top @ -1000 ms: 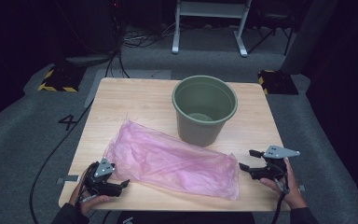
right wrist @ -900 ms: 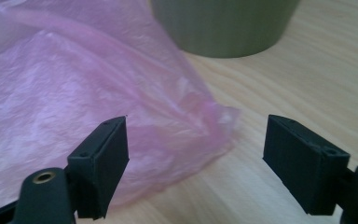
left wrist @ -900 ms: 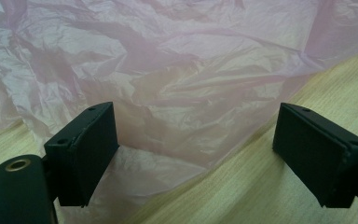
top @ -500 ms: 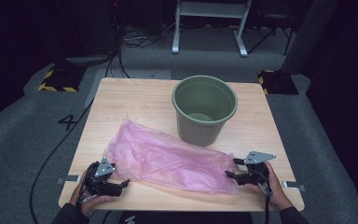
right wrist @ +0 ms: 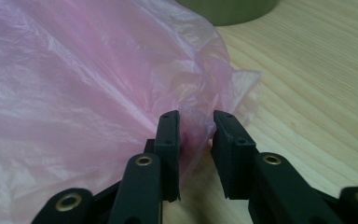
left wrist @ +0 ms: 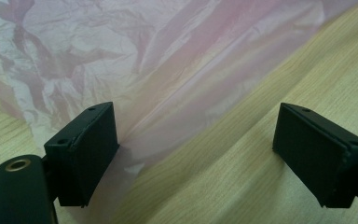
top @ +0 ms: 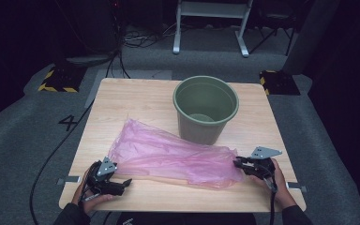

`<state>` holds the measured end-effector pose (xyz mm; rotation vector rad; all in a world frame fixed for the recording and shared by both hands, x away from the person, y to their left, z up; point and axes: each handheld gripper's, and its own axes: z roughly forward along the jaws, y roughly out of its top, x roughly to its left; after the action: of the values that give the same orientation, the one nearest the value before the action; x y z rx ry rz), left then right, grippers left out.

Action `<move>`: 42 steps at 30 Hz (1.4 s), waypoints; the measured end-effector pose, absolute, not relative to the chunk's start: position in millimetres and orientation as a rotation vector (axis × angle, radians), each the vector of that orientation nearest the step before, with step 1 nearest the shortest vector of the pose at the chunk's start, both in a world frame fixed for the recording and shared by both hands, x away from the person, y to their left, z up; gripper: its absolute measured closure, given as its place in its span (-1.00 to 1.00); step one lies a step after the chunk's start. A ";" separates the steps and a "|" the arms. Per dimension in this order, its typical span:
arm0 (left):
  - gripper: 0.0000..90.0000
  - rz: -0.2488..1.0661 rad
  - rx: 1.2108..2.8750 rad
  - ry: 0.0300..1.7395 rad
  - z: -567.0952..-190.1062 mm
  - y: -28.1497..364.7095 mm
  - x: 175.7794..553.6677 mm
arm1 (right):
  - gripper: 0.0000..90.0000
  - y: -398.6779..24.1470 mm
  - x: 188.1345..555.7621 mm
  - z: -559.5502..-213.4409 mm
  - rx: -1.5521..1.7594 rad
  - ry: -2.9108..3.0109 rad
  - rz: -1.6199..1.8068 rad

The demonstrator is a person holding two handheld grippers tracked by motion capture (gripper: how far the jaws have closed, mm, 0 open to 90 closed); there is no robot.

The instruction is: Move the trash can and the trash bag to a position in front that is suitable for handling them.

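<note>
Pink, thin and crinkled, the plastic bag (top: 168, 154) lies flat across the near half of the wooden table (top: 136, 98), its far edge touching the foot of the green bucket (top: 206, 110), which stands upright and looks empty. The work in hand appears to be lining the bucket with the bag — and it is at its very start: nothing is lifted, nothing opened.

The right gripper (right wrist: 196, 133) is at the bag's right-hand end. Its jaws have just been closing, and a bunched fold of film now sits between them; a narrow gap remains, and the pads look to be only touching the plastic, so I judge the grip as forming rather than made.

The left gripper (left wrist: 196, 140) rests at the bag's near left corner with its jaws spread wide. One finger (left wrist: 86, 149) sits on the edge of the film, the other on bare wood; it holds nothing.

Left to do, as I judge it: finish the right pinch, take a hold with the left, raise the bag, find and spread its mouth, and bring it over the bucket's rim.
</note>
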<state>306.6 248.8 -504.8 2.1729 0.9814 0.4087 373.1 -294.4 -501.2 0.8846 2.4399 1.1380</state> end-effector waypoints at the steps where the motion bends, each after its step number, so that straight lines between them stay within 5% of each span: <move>1: -0.70 0.409 2.175 0.983 -504.7 248.6 306.8 | 0.60 -297.2 374.9 -501.5 0.895 2.434 1.141; 23: -0.65 0.403 2.166 0.994 -503.8 242.6 305.6 | 0.87 -339.3 395.9 -494.5 1.020 2.286 1.057; 26: -0.64 0.383 2.145 0.999 -503.3 244.2 307.0 | 0.67 -347.1 396.8 -492.4 1.065 2.244 1.078; 28: -0.64 0.387 2.151 1.001 -503.7 242.4 307.4 | 0.26 -352.4 396.4 -489.3 1.099 2.209 1.136; 31: -0.65 0.397 2.167 0.985 -504.1 237.2 306.0 | 0.00 -355.7 392.5 -482.2 1.119 2.191 1.181; 42: -0.66 0.388 2.192 0.928 -504.2 226.2 305.5 | -0.41 -332.6 360.2 -470.8 1.001 2.258 1.235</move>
<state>305.5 226.2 -504.2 2.1915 0.9281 0.3875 360.2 -332.6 -470.8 1.0015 2.2582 1.2347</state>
